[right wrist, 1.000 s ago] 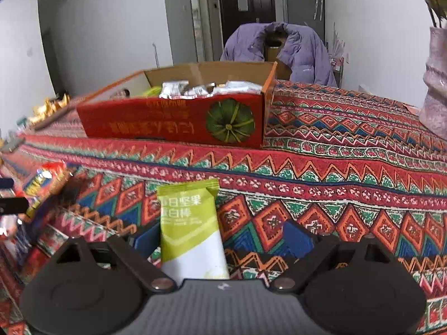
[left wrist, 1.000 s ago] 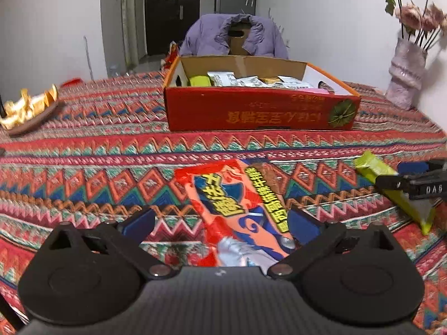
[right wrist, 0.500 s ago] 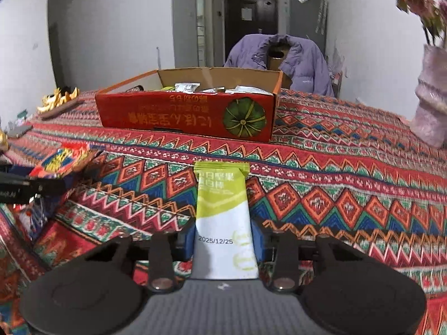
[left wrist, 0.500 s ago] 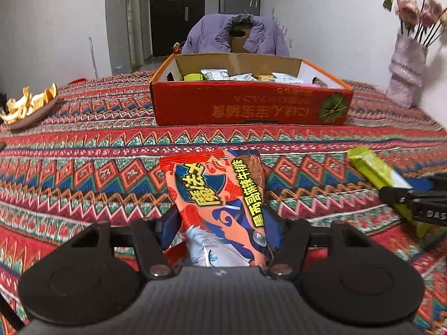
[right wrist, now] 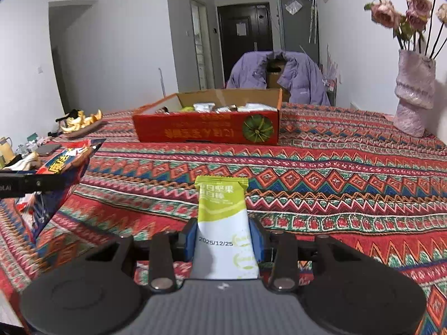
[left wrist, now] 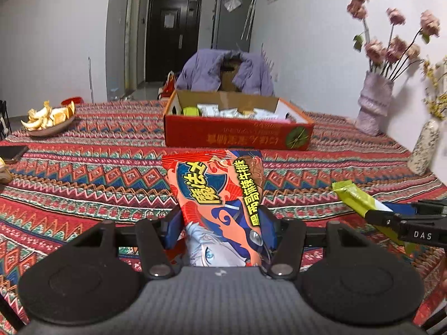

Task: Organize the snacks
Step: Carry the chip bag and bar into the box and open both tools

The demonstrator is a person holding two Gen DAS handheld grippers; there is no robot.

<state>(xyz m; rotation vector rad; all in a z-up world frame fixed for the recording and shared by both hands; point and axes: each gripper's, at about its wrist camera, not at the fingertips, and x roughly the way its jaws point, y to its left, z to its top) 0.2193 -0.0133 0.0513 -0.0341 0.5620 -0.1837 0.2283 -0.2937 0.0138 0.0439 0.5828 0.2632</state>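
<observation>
One view only, right wrist: date stamp on green snack bar (right wrist: pixel 223 223).

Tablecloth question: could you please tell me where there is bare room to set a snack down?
Bare cloth lies between the red box and both claws, running right to the vase. The left edge is crowded: peel dish, phone. The box already holds packets.

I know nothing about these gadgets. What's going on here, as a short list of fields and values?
left gripper: shut on red snack packet, held above the cloth
right gripper: shut on green snack bar
destination: likely the red cardboard box, open, already holding packets
surface: patterned tablecloth
nearby: vase of flowers; plate of orange peel
</observation>
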